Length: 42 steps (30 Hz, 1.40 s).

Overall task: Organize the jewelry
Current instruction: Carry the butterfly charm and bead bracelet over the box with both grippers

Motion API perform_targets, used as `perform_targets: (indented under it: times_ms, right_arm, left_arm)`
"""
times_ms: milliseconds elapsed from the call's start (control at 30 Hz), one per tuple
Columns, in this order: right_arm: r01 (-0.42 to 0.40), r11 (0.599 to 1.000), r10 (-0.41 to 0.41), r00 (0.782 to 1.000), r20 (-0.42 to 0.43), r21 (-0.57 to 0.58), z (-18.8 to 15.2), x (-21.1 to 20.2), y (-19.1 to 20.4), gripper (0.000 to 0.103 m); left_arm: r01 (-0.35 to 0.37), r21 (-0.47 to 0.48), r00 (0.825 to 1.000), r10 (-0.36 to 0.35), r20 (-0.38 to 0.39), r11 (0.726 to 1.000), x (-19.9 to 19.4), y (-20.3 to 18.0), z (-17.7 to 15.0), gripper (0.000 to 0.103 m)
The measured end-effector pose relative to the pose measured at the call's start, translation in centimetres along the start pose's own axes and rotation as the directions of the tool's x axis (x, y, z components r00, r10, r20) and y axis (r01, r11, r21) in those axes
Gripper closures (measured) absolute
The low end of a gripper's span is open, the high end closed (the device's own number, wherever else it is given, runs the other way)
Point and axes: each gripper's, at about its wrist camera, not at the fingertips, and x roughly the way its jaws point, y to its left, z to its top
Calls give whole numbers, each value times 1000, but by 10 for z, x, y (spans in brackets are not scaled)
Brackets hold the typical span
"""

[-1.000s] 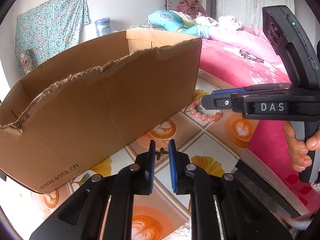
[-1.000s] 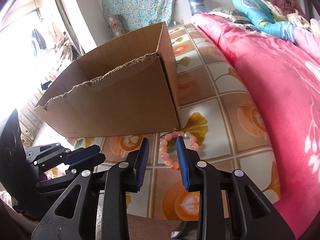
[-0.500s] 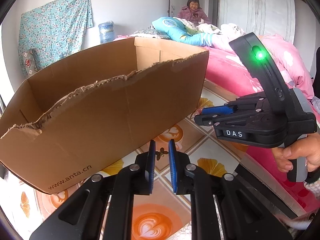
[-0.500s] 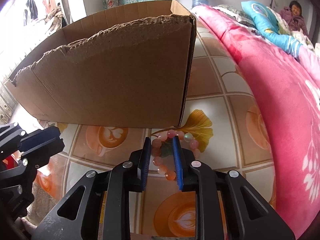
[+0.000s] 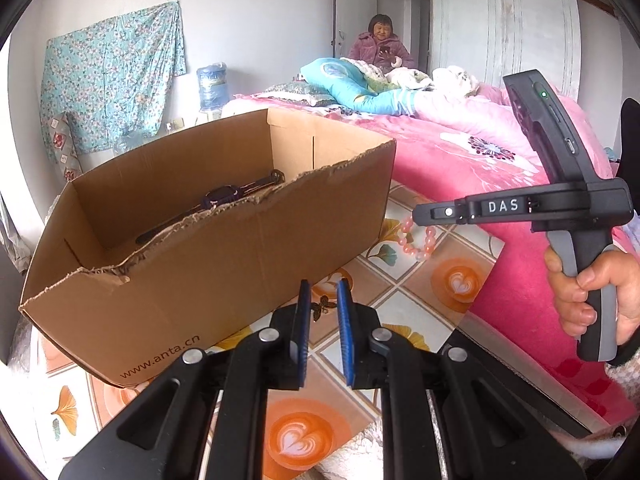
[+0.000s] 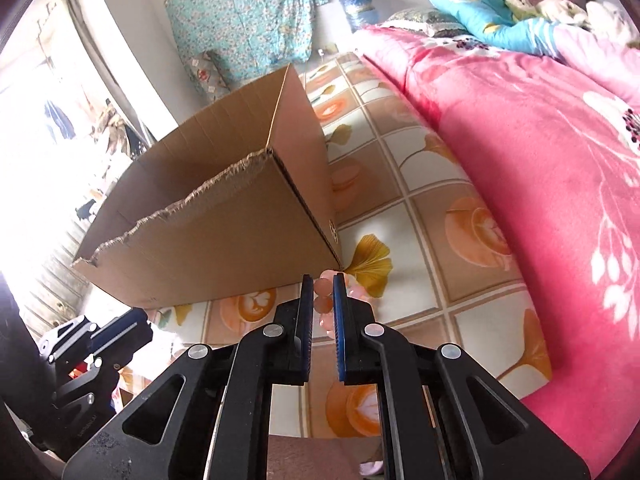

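A pink bead bracelet (image 5: 416, 240) hangs pinched in the right tongs (image 6: 320, 298), beside the cardboard box (image 5: 224, 248) corner. A dark watch (image 5: 222, 196) lies flat inside the box, beyond the left tongs (image 5: 323, 300).

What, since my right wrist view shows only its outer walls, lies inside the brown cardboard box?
Observer: A dark purple wristwatch with a black strap lies inside the brown cardboard box.
Operator: My own fingers hide most of the pink bead bracelet. Is it gripped?
Observer: Yes. The right gripper is shut on the pink bead bracelet, whose loop hangs below the fingertips, apparently clear of the tile-patterned mat.
Operator: And the left gripper?
Observer: The left gripper holds nothing; a narrow empty gap shows between its blue pads.
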Motion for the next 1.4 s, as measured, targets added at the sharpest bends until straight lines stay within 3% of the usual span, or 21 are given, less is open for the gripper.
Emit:
perform_targets:
  times_ms: [333, 467, 633, 800, 1000, 1167, 1233, 1333, 1400]
  right_arm:
    - [-51, 999, 49, 986, 161, 6, 24, -54, 11, 95]
    - [-70, 995, 84, 975, 207, -72, 53, -74, 31, 95]
    - [-140, 971, 182, 959, 216, -195, 91, -80, 66, 95]
    - [-270, 932, 299, 950, 94, -241, 120, -46, 95, 95]
    - [-352, 911, 310, 928, -207, -214, 127, 44, 126, 95]
    - [-367, 905, 258, 876, -408, -215, 115, 104, 153, 95]
    - [-343, 907, 200, 862, -466, -244, 110, 121, 160, 95]
    - [-241, 908, 43, 868, -496, -343, 100, 137, 163, 91]
    - [-210, 907, 1, 869, -494, -366, 99, 140, 157, 91]
  left_arm:
    - [35, 14, 998, -35, 60, 999, -37, -4, 15, 91]
    - [52, 24, 993, -54, 105, 998, -54, 5, 38, 91]
    - [58, -20, 989, -55, 141, 998, -72, 36, 71, 91]
    - [-5, -69, 986, 16, 166, 998, -77, 77, 90, 91]
    - [-70, -135, 985, 90, 147, 988, -68, 128, 102, 91]
    - [-95, -150, 985, 114, 128, 984, -57, 155, 108, 91]
    - [-99, -150, 987, 116, 110, 984, -49, 161, 109, 90]
    - [-94, -148, 991, 107, 83, 984, -38, 165, 109, 90]
    - [-92, -140, 993, 102, 67, 986, -31, 166, 109, 90]
